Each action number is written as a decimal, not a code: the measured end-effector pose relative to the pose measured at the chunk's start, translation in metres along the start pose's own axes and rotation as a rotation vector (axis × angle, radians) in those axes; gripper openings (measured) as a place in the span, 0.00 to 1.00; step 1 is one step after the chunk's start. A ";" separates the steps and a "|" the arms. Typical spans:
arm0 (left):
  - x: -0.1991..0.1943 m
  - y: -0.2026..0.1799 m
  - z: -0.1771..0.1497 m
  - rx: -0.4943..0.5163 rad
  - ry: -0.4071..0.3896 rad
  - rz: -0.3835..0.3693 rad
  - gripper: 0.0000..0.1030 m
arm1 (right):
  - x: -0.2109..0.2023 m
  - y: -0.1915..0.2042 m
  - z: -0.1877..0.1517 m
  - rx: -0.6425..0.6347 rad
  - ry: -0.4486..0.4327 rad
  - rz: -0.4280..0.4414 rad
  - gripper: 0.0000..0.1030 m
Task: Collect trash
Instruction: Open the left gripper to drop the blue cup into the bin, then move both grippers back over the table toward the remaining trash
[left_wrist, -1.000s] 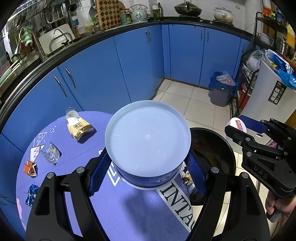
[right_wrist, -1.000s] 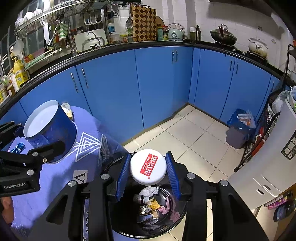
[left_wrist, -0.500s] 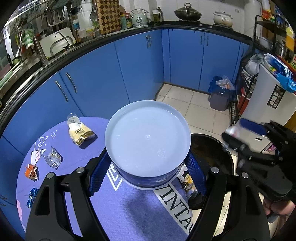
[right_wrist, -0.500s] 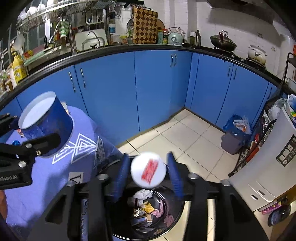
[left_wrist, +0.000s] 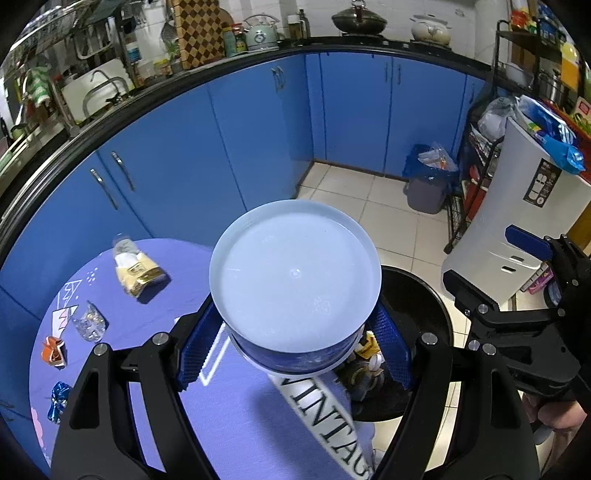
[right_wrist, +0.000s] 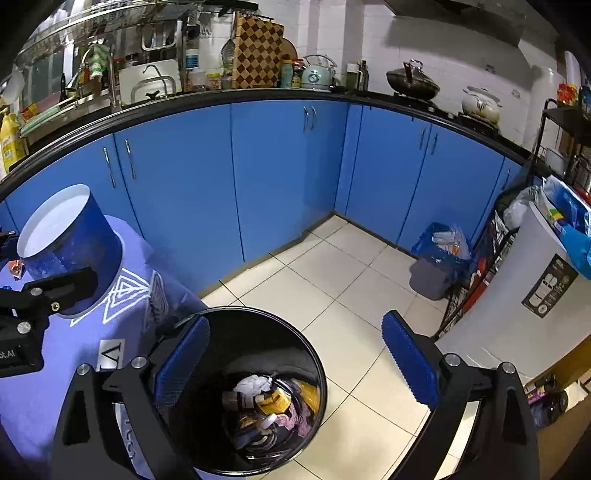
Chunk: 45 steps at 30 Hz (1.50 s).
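Note:
My left gripper (left_wrist: 295, 347) is shut on a blue paper cup (left_wrist: 295, 280) with a white base, held bottom-first over the table edge; the cup also shows in the right wrist view (right_wrist: 70, 240). My right gripper (right_wrist: 295, 362) is open and empty above the black trash bin (right_wrist: 314, 373), which holds mixed trash (right_wrist: 269, 402). The bin rim shows in the left wrist view (left_wrist: 424, 295). A yellow snack bag (left_wrist: 138, 271), a clear wrapper (left_wrist: 90, 321), an orange wrapper (left_wrist: 53, 350) and a blue foil wrapper (left_wrist: 59, 400) lie on the purple tablecloth (left_wrist: 240, 413).
Blue kitchen cabinets (right_wrist: 280, 177) curve behind. A small grey bin with a blue liner (right_wrist: 436, 262) stands on the tiled floor (right_wrist: 332, 280). A white appliance (right_wrist: 524, 302) and a wire rack (left_wrist: 469, 184) are at the right.
My right gripper has opened and the white bottle with the red label has dropped from it into the black bin. My left gripper still holds the cup.

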<state>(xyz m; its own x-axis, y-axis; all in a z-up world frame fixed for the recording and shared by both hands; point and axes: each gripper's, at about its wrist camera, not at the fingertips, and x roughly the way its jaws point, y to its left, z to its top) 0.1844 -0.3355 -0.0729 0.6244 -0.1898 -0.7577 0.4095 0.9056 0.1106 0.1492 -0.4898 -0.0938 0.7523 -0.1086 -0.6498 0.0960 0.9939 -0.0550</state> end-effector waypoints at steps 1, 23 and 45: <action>0.001 -0.005 0.002 0.008 -0.002 -0.003 0.75 | 0.000 -0.003 -0.001 -0.001 -0.001 -0.010 0.89; 0.014 -0.022 0.022 0.013 -0.008 -0.039 0.95 | 0.007 -0.039 -0.016 0.056 0.033 -0.033 0.89; -0.032 0.107 -0.043 -0.178 -0.013 0.117 0.95 | -0.011 0.094 0.011 -0.129 -0.010 0.121 0.89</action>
<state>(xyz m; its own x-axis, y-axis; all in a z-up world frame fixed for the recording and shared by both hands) 0.1796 -0.2157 -0.0644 0.6698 -0.0833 -0.7378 0.2108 0.9741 0.0814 0.1576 -0.3950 -0.0834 0.7597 0.0127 -0.6502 -0.0800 0.9940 -0.0741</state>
